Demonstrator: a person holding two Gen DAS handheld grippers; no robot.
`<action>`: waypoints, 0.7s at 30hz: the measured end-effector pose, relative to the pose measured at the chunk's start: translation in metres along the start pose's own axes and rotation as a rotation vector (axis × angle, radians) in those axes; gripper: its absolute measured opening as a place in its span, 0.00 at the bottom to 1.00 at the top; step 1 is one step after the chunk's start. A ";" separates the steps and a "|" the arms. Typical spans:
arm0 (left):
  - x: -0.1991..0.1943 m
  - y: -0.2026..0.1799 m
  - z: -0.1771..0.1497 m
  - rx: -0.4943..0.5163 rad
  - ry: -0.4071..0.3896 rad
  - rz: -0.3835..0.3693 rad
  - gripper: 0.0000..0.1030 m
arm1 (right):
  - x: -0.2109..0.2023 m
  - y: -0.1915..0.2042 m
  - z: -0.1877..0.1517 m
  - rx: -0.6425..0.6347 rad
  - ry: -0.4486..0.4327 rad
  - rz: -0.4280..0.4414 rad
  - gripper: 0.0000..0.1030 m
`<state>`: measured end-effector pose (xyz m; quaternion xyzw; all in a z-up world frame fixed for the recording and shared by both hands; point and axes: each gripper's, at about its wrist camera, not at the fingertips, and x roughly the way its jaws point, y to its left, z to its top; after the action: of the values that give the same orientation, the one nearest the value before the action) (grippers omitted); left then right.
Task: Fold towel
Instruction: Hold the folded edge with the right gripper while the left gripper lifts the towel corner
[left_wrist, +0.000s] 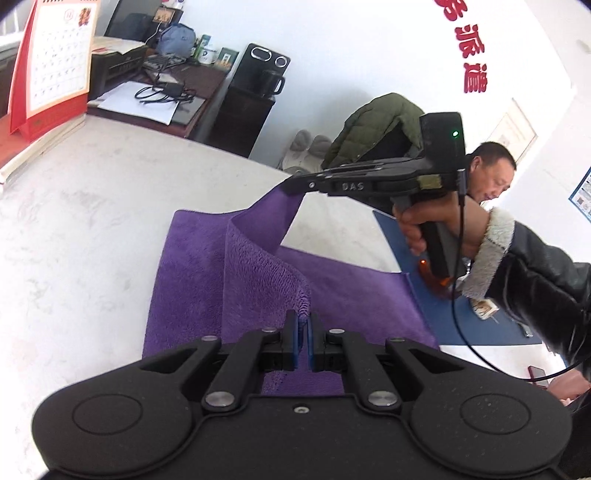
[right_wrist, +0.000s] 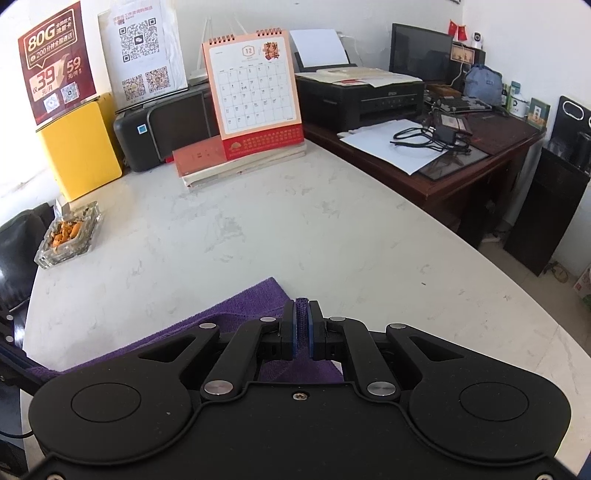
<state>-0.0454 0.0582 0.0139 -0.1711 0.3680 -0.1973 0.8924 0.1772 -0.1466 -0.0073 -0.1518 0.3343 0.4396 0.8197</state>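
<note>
both jaws pinch the lifted purple towel (left_wrist: 207, 273) edge.

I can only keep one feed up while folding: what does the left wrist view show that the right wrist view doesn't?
Only the left wrist view shows the right tongs from the side, lifting a towel corner off the table, the hand holding them, and most of the spread purple towel. Only the right wrist view shows the glass ashtray, the yellow box and the open tabletop ahead. Both show tongs shut on towel fabric, the desk calendar and the printer.
</note>
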 end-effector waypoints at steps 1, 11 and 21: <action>0.000 -0.003 0.001 0.001 -0.002 -0.009 0.04 | -0.002 0.000 0.000 -0.002 -0.004 -0.004 0.05; 0.006 -0.038 0.014 0.055 -0.011 -0.126 0.04 | -0.036 -0.009 -0.004 0.007 -0.044 -0.048 0.05; 0.030 -0.061 0.022 0.118 0.054 -0.233 0.04 | -0.076 -0.029 -0.028 0.060 -0.063 -0.097 0.05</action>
<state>-0.0240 -0.0049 0.0381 -0.1543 0.3573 -0.3256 0.8617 0.1597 -0.2253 0.0223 -0.1293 0.3137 0.3938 0.8543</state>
